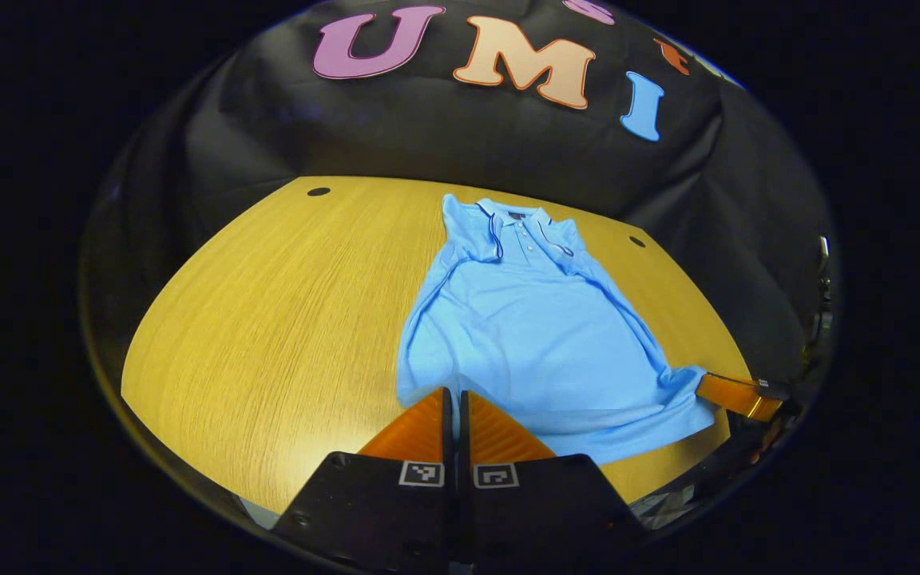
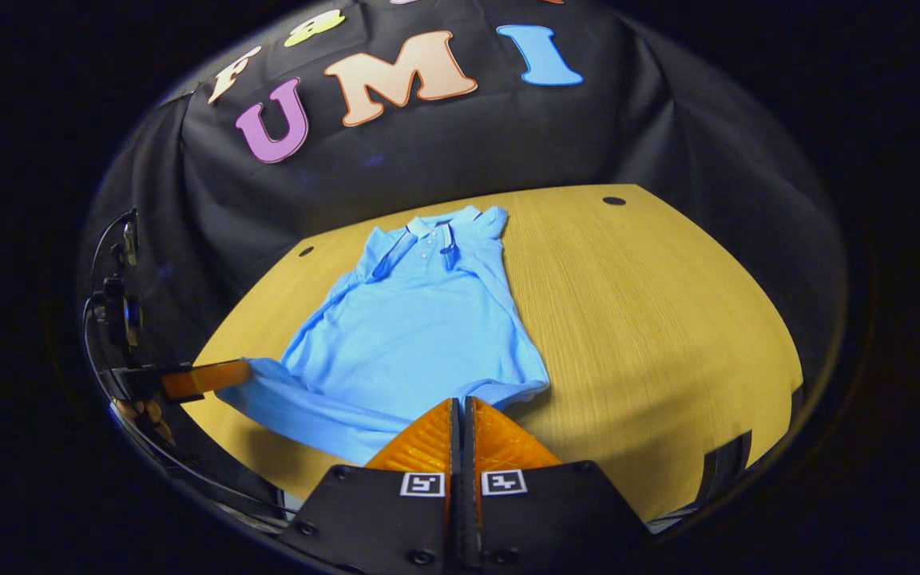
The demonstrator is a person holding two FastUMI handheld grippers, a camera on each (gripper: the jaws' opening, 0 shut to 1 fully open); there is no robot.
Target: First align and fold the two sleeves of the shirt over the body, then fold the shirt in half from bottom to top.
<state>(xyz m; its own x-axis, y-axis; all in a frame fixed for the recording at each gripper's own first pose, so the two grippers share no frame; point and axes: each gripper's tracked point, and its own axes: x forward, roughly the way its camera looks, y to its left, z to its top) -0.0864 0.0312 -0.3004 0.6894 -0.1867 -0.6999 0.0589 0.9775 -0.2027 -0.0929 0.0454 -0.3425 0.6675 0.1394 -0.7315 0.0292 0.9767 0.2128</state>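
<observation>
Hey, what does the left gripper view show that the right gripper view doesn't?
Left gripper view: the right gripper at the shirt's hem corner. Right gripper view: the left gripper at the other corner, a hand holding it, cables. Both: shirt, sleeves folded in, on the table; own fingers shut at the hem.

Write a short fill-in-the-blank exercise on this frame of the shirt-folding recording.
1. The light blue polo shirt lies on a ____ table.
2. Both sleeves are already folded over the ____.
3. The left gripper and the right gripper each pinch the shirt's bottom ____.
4. The collar points toward the booth's ____.

Missing words: wooden; body; hem; wall
</observation>
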